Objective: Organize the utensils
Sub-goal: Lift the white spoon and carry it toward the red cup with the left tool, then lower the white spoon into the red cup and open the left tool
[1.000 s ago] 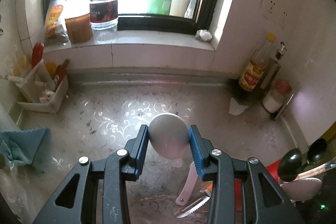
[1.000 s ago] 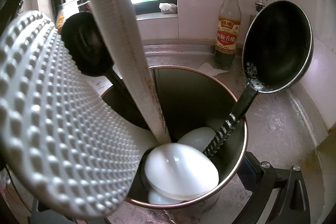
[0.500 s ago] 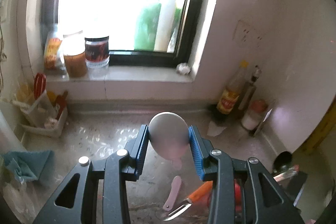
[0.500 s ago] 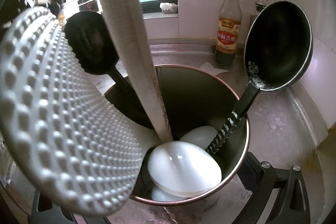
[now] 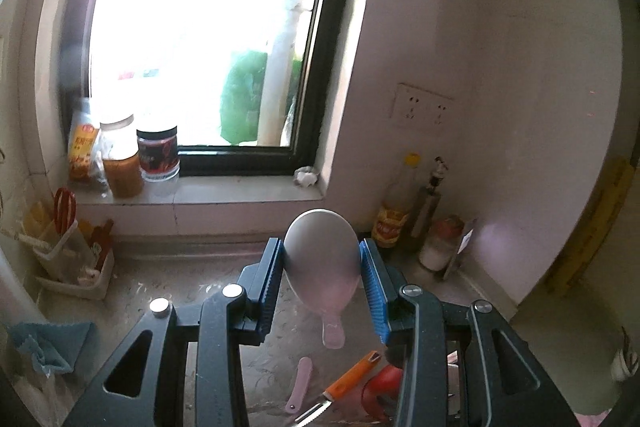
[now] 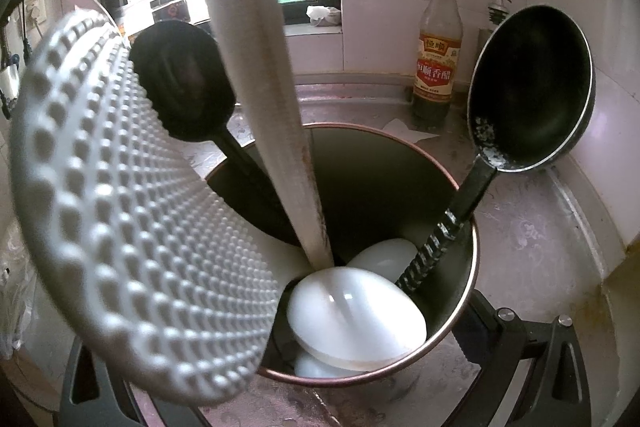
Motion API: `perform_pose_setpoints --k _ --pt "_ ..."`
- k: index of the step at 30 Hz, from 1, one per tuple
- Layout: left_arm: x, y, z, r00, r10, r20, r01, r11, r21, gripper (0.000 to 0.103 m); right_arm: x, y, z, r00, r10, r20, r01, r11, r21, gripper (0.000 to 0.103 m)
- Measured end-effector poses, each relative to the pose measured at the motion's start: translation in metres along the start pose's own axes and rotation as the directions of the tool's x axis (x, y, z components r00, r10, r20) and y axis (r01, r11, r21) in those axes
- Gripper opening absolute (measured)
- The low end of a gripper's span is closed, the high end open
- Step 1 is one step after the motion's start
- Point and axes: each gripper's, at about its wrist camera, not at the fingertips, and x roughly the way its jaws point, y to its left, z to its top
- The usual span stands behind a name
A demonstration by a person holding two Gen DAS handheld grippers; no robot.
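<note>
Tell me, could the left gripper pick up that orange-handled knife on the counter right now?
Probably not as things stand. The left gripper is already clamped on a pale spoon, so its jaws are full. The orange-handled knife lies uncovered on the counter below it.

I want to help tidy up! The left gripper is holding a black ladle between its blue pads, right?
Not quite. The left wrist view shows the left gripper holding a pale white plastic rice spoon between its blue pads, not a black ladle.
</note>
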Motion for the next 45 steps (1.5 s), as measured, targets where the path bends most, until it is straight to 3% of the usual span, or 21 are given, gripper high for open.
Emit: perform_pose_setpoints --k 9,22,45 --pt "-0.002 -0.028 0.010 0.997 -0.076 0.016 0.075 0.996 0.050 0.040 0.000 0.000 -0.001 1.000 0.001 0.000 -0.001 1.000 -0.001 0.103" --pt "0.021 -0.085 -0.001 0.973 -0.215 -0.083 0.226 0.960 0.163 0.040 -0.008 -0.003 0.002 1.000 0.000 0.002 0.000 1.000 0.001 0.103" --pt "0.058 -0.095 -0.033 0.946 -0.197 -0.257 0.244 0.955 0.169 0.040 -0.012 -0.009 -0.002 1.000 0.004 0.001 -0.004 1.000 0.010 0.103"
